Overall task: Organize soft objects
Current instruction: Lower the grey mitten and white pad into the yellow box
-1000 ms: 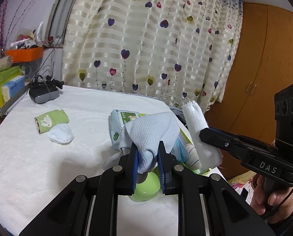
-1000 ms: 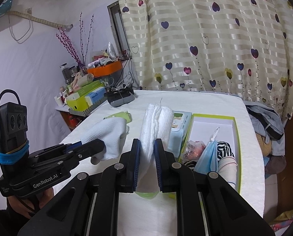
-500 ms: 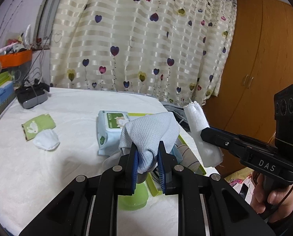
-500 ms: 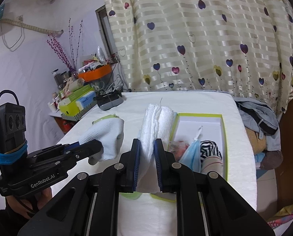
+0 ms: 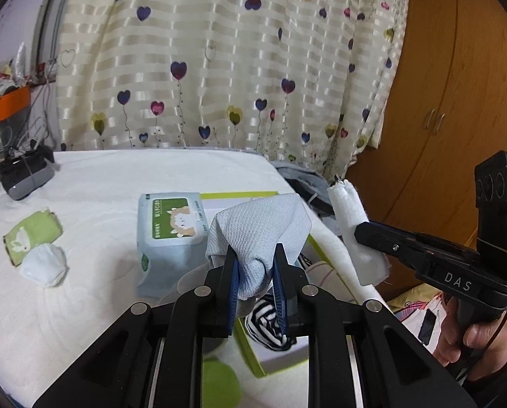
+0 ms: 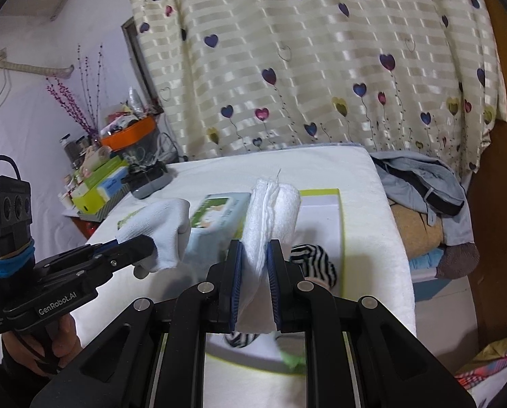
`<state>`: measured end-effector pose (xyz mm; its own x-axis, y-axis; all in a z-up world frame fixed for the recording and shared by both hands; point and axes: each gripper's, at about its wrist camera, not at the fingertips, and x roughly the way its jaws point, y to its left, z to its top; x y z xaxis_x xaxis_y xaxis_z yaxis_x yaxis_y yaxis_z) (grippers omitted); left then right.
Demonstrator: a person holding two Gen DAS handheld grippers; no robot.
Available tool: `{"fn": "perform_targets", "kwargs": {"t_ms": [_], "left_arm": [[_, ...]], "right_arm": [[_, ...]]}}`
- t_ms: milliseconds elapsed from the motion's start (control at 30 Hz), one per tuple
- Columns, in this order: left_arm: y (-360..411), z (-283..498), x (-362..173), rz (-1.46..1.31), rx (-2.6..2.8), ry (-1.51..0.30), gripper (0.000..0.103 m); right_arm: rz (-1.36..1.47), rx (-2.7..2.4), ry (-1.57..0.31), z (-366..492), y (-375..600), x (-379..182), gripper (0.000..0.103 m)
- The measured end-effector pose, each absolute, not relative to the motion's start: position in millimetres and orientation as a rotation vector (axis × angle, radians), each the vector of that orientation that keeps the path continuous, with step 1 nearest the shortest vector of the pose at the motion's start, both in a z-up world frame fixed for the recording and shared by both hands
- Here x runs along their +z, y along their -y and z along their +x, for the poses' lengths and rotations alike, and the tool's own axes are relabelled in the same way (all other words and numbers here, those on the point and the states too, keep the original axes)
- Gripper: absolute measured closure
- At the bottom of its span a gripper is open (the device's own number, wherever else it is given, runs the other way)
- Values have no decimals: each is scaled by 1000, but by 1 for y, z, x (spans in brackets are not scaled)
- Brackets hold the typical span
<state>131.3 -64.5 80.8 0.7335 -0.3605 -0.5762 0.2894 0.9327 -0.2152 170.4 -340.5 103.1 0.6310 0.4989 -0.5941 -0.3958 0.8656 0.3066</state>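
My left tongs (image 5: 255, 272) clamped on a pale blue cloth (image 5: 258, 227), my right tongs (image 6: 255, 272) clamped on a white towel (image 6: 270, 210), both above the green-rimmed box (image 5: 316, 241) at the table's (image 5: 93, 306) right edge, wipes pack (image 5: 166, 224) just left, bare white surface beyond

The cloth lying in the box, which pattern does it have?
The cloth in the box has black and white stripes, clearest in the left wrist view.
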Motion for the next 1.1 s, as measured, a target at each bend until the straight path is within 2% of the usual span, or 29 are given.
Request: {"fn": "perform_targets", "kwargs": {"t_ms": [500, 900, 1100], "left_arm": [[91, 205, 48, -82, -319, -785, 86], [111, 227, 37, -42, -307, -837, 86], [115, 235, 33, -27, -325, -856, 84]], "right_arm": [[132, 487, -844, 238, 335, 50, 87], [131, 500, -918, 259, 328, 21, 87], [126, 505, -909, 258, 328, 24, 86]]}}
